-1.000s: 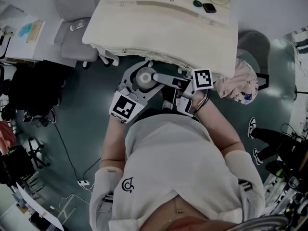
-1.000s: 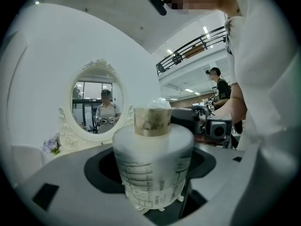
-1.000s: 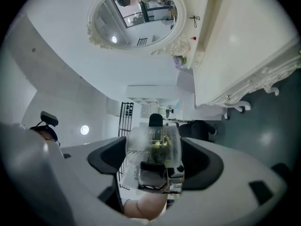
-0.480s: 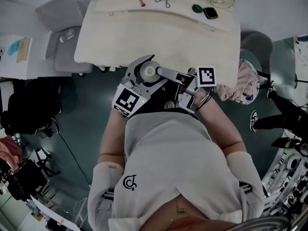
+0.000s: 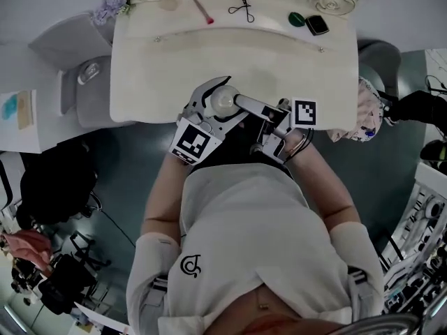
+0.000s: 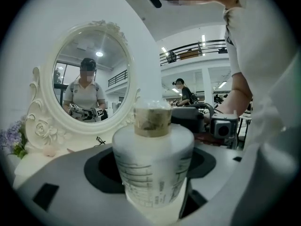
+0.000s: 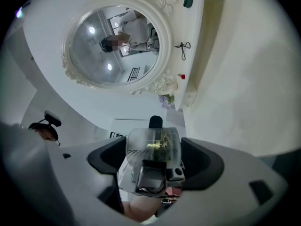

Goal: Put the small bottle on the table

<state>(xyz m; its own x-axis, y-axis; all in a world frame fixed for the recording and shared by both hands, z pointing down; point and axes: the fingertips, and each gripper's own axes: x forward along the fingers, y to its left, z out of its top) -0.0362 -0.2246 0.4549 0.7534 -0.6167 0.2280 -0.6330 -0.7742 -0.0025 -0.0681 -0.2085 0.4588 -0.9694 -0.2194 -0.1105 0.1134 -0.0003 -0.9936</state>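
A small white bottle (image 5: 223,102) with printed scale lines and a taped neck (image 6: 152,121) stands upright between the jaws of my left gripper (image 5: 219,93), which is shut on its body (image 6: 153,171). It hangs just over the front edge of the white dressing table (image 5: 230,51). My right gripper (image 5: 269,127) is close beside it on the right, against the person's torso. Its jaws hold a clear item with gold print and a black top (image 7: 154,145). The right gripper (image 7: 155,166) looks shut on it.
At the table's back lie a pink stick (image 5: 203,10), small scissors (image 5: 242,7), a green item (image 5: 296,19) and a dark square item (image 5: 318,24). An oval mirror (image 6: 89,81) stands there. A grey chair (image 5: 77,75) is at the left, a cloth-covered seat (image 5: 368,114) at the right.
Both grippers and the person have moved forward towards the table. The white bottle was over the floor before the table; now it is above the table's front edge. Both grips look unchanged.
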